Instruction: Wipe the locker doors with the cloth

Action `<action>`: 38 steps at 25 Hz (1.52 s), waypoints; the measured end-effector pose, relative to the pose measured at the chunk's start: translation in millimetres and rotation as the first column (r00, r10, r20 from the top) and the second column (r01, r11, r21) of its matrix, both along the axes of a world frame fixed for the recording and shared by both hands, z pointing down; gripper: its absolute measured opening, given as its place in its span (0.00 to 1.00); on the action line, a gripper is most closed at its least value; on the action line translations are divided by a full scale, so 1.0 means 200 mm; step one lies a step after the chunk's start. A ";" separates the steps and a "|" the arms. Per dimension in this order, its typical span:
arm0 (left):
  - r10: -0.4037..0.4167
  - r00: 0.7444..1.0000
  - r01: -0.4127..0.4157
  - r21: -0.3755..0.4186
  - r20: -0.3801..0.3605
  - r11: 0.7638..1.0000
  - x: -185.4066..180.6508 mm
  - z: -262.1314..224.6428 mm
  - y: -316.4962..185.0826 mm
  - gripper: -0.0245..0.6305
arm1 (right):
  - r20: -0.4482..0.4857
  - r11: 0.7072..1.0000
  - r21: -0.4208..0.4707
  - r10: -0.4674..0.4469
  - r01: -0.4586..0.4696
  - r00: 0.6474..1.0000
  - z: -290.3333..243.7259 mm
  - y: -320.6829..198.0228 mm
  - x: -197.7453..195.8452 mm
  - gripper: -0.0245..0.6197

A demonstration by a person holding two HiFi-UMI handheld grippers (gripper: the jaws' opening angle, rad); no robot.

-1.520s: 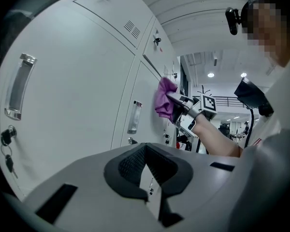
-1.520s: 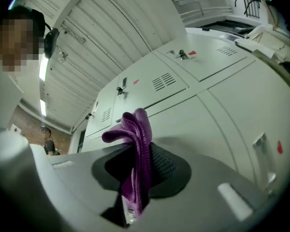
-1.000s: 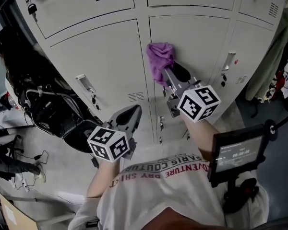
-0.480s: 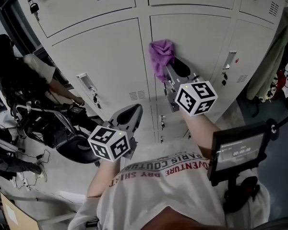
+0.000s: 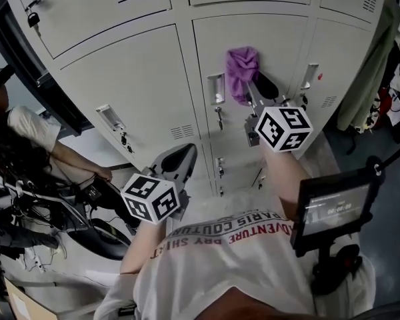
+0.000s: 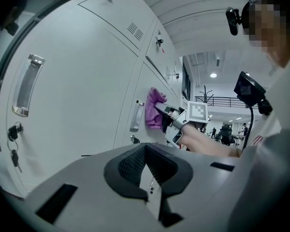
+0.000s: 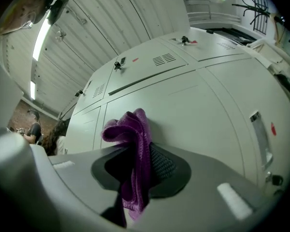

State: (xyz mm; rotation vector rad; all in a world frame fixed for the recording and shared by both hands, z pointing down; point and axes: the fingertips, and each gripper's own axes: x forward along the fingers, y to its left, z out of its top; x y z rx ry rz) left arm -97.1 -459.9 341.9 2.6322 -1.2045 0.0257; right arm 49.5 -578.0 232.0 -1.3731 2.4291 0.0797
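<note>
**Right tool (image 7: 135, 166) pinching the purple cloth (image 7: 130, 129) at a locker door (image 5: 270, 42), upper centre of the head view.**
Low centre, my left tool (image 6: 147, 178) is pressed together on nothing. The cloth appears to touch the panel. I judge the wipe goes best with the wad flat, pressure even and passes overlapping, steering round the handle (image 5: 215, 89) just left of it. The doors are smooth grey painted metal. Beyond, a seated person (image 5: 27, 132) is at left and a green garment (image 5: 373, 65) hangs at right.

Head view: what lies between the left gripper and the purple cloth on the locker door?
In the head view, a locker handle with its lock just below sits between the left gripper and the purple cloth.
</note>
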 end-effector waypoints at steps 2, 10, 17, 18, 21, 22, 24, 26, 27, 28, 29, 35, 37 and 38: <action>0.015 1.000 -0.015 -0.001 0.003 1.000 0.03 0.00 0.00 0.04 | 0.003 0.999 0.002 0.034 -0.034 0.999 0.00 -0.01 0.08 0.15; 0.060 0.998 -0.060 -0.007 0.019 0.998 0.15 0.02 -0.01 0.04 | 0.036 0.984 -0.017 0.180 -0.180 0.983 0.01 -0.06 0.47 0.15; 0.071 0.997 -0.071 -0.005 0.026 0.997 0.18 0.02 0.00 0.04 | 0.045 0.955 -0.024 0.298 -0.297 0.954 0.02 -0.10 0.74 0.15; 0.072 0.997 -0.071 -0.005 0.026 0.997 0.18 0.02 0.00 0.04 | 0.041 0.951 -0.023 0.309 -0.308 0.950 0.02 -0.10 0.76 0.15; 0.069 0.997 -0.068 -0.007 0.023 0.998 0.18 0.02 0.01 0.04 | 0.026 0.940 -0.015 0.342 -0.342 0.939 0.03 -0.10 0.81 0.15; 0.067 0.998 -0.067 -0.008 0.021 0.998 0.18 0.02 0.01 0.04 | 0.027 0.938 -0.014 0.347 -0.347 0.937 0.03 -0.10 0.82 0.15; 0.065 0.998 -0.064 -0.013 0.018 0.998 0.17 0.02 0.01 0.04 | 0.031 0.937 -0.017 0.350 -0.349 0.936 0.03 -0.11 0.82 0.15; 0.063 0.998 -0.063 -0.016 0.014 0.998 0.17 0.03 0.01 0.04 | 0.037 0.939 -0.022 0.344 -0.344 0.938 0.03 -0.10 0.82 0.15; 0.063 0.998 -0.063 -0.017 0.012 0.998 0.17 0.03 0.01 0.04 | 0.045 0.942 -0.023 0.336 -0.335 0.941 0.02 -0.09 0.81 0.15; 0.063 0.998 -0.063 -0.018 0.011 0.998 0.17 0.04 0.01 0.04 | 0.057 0.947 -0.019 0.323 -0.322 0.945 0.02 -0.08 0.80 0.15; 0.063 0.998 -0.063 -0.017 0.010 0.998 0.17 0.04 0.01 0.04 | 0.069 0.952 -0.006 0.306 -0.306 0.950 0.01 -0.05 0.78 0.15; 0.054 0.999 -0.054 -0.013 0.003 0.998 0.15 0.03 0.01 0.04 | 0.083 0.980 0.100 0.163 -0.171 0.983 -0.04 0.17 0.57 0.15; 0.052 0.999 -0.052 -0.011 -0.002 0.999 0.14 0.03 0.01 0.04 | 0.091 0.991 0.096 0.086 -0.095 0.992 -0.02 0.21 0.46 0.15; 0.050 0.999 -0.050 -0.010 -0.005 0.999 0.13 0.03 0.01 0.04 | 0.092 0.994 0.093 0.053 -0.062 0.994 -0.01 0.22 0.40 0.15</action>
